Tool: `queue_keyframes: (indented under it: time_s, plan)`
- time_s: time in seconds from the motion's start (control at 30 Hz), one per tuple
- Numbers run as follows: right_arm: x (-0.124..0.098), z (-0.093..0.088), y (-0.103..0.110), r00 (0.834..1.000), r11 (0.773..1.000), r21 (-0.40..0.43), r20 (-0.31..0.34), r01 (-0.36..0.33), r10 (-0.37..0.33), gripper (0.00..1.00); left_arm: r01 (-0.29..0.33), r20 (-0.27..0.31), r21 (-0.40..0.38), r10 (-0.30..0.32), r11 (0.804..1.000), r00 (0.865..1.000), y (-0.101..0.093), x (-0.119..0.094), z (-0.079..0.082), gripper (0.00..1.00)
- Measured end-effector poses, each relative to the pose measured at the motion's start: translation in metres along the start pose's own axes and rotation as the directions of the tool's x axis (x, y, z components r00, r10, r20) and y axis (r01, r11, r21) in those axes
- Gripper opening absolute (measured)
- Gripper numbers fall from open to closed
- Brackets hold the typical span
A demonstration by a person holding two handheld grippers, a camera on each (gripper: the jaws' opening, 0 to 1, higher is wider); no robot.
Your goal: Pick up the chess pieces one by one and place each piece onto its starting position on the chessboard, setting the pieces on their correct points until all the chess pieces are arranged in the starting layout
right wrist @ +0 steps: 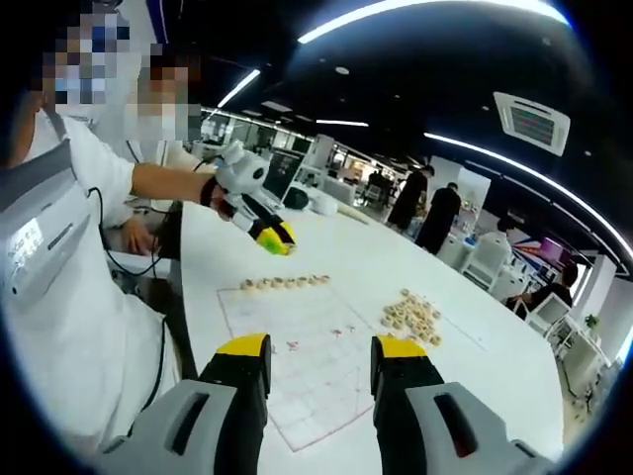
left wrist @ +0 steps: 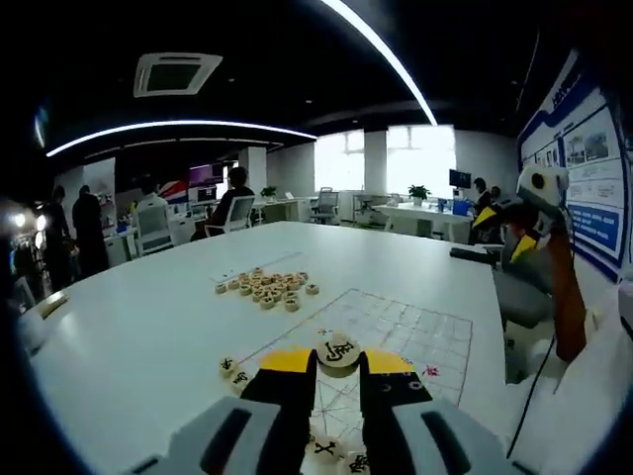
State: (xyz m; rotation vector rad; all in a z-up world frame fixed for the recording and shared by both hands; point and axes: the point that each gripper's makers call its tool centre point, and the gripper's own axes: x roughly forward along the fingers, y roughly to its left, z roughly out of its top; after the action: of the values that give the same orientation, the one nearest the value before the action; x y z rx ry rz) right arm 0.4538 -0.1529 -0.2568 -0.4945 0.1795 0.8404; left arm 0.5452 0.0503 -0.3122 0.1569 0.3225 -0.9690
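Left gripper point(left wrist: 338, 368) jaws pinch one round wooden chess piece point(left wrist: 338, 351) with a black character, held above the near edge of the chessboard point(left wrist: 406, 332), a thin printed sheet lying flat on the white table point(left wrist: 129, 327). Right gripper point(right wrist: 321, 356) jaws stand wide apart with nothing between them, hovering over the board's edge. Pile of loose pieces point(left wrist: 267, 287) sits beyond the board's far-left corner, clearly off the sheet; count roughly twenty, too small to count exactly. In the right gripper view one row of about eight pieces point(right wrist: 285, 283) lines the board edge nearest the person's hand point(right wrist: 213, 188). In the left gripper view two pieces point(left wrist: 232, 371) lie just left of the left jaw and at least two more under the jaws. Most grid points are bare; the table around the board is open on the left and far sides. Table edge runs close along the board's right side.
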Motion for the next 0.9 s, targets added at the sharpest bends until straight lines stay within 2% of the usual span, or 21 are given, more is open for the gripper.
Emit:
queue_keyframes:
  time_s: [0.13,0.27,0.33,0.53,0.67,0.77,0.9]
  plan:
    - [0.000,0.001,0.000,1.000,1.000,0.002,0.003,0.003,-0.003,0.41,0.022,-0.022,-0.016,-0.022,1.000,1.000,-0.013,-0.008,-0.018,0.20]
    - [0.000,0.001,0.001,1.000,1.000,0.000,0.001,0.002,-0.002,0.41,0.064,-0.088,-0.017,-0.066,0.998,0.994,-0.030,-0.018,-0.049,0.20]
    - [0.001,0.001,0.001,1.000,1.000,0.000,0.001,0.001,-0.001,0.41,0.070,-0.101,-0.022,-0.072,0.997,0.992,-0.035,-0.023,-0.060,0.20]
    - [0.001,0.000,0.000,1.000,1.000,0.003,-0.001,0.004,-0.004,0.41,0.082,-0.155,-0.010,-0.083,0.997,0.984,-0.043,-0.029,-0.082,0.20]
    - [0.001,0.001,0.001,1.000,1.000,0.001,0.000,0.005,-0.005,0.41,0.058,-0.214,0.017,-0.053,0.998,0.976,-0.040,-0.029,-0.100,0.20]
    - [0.001,0.001,0.000,1.000,1.000,0.002,0.000,0.007,-0.007,0.41,0.055,-0.228,0.019,-0.050,0.998,0.972,-0.039,-0.028,-0.106,0.20]
    - [0.001,0.000,-0.001,1.000,1.000,0.004,-0.002,0.009,-0.009,0.41,0.040,-0.217,0.003,-0.039,0.999,0.976,-0.035,-0.028,-0.106,0.20]
